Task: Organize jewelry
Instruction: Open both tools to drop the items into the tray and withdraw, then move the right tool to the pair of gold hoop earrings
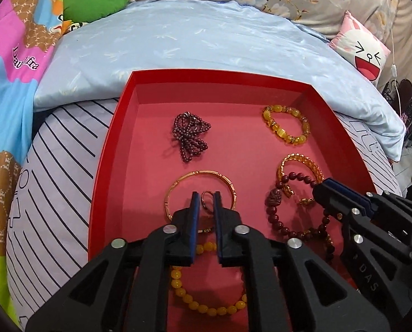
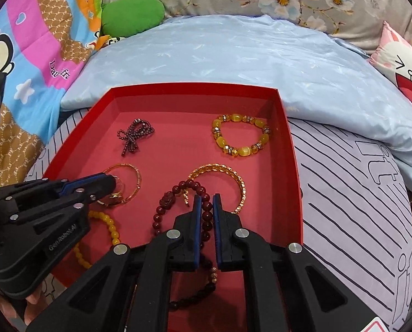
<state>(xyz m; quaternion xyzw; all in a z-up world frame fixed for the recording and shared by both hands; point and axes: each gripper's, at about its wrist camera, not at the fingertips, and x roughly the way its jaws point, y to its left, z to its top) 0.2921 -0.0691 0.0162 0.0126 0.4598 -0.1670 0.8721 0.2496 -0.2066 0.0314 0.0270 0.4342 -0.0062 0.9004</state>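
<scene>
Between your left gripper's narrowly parted fingers sits a small ring; whether they pinch it is unclear. Your right gripper closes on the dark red bead bracelet. Both work inside the red tray, which holds a thin gold bangle, yellow beads half hidden and a garnet strand.

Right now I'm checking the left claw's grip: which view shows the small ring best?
The left wrist view: the ring stands upright between the left claw tips, unobstructed. In the right wrist view, that claw covers most of the ring.
</scene>
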